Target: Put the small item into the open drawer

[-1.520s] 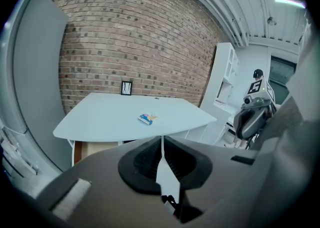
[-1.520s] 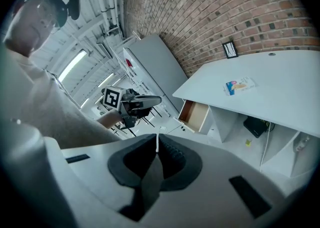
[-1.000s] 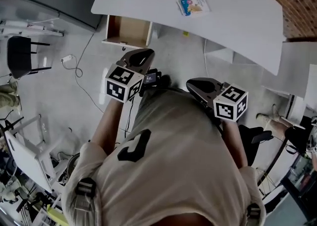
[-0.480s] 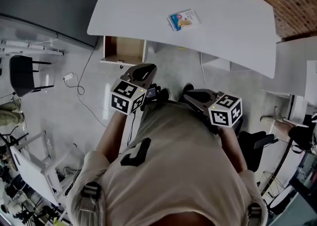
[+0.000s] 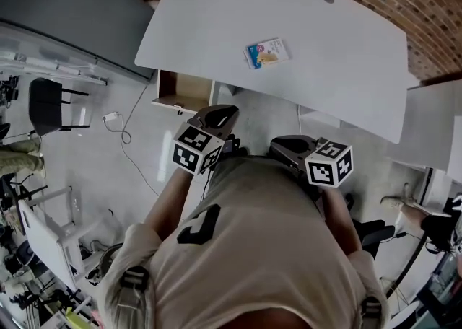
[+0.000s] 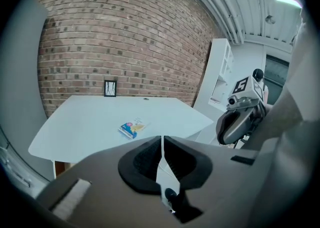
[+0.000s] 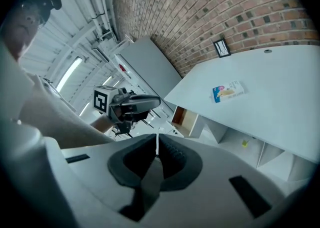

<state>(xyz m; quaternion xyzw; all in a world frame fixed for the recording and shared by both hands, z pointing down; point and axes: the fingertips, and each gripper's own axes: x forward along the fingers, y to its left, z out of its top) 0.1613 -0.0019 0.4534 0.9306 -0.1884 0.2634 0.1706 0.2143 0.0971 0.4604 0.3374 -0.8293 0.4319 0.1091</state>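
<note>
**Both grippers shut and empty, short of the packet**

Left gripper (image 6: 162,141): fingers (image 6: 145,162) pressed together, tips meeting along a thin seam, nothing clamped. Right gripper (image 7: 157,148): likewise closed on itself, nothing between the pads (image 7: 172,161). Held side by side in front of the person (image 5: 245,248), tips aimed toward the white table (image 5: 216,10).

Small item, a flat blue and yellow packet (image 5: 266,53): lying on the table top, well beyond both sets of fingertips. Ahead and a little left of the left pair; ahead and up to the right of the right pair, as seen along those jaws. Touching neither gripper.

Open drawer (image 5: 185,90), wooden inside: under the table's near edge, ahead and slightly left of the left fingertips, farther left of the right ones. Apart from the packet, with the table top between.
</note>
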